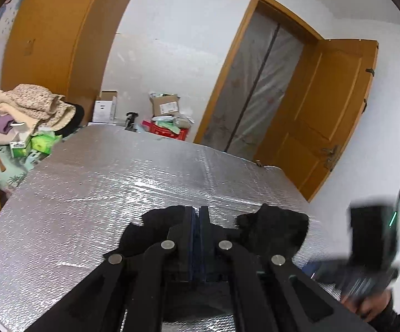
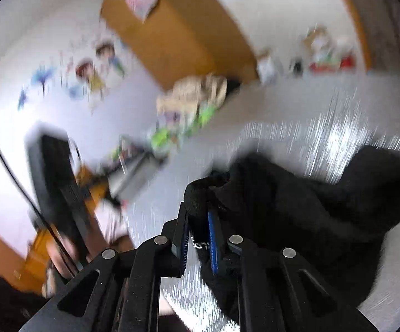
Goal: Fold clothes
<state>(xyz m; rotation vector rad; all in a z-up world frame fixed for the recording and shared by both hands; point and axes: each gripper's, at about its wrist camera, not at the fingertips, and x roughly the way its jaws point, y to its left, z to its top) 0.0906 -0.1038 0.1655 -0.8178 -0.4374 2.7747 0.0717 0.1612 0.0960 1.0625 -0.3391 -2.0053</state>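
A wide table covered in silver quilted foil sheeting (image 1: 117, 182) bears a limp black fabric garment (image 2: 297, 210), bunched at its near edge. It looks light, soft and floppy; hems or corners suit gripping best. The left gripper (image 1: 199, 215) and right gripper (image 2: 198, 207) each pinch a fold of it.

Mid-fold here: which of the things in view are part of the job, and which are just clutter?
Job: black garment, left gripper, right gripper, silver mat.
Clutter: heap of clothes, green boxes, cardboard box, red crate.
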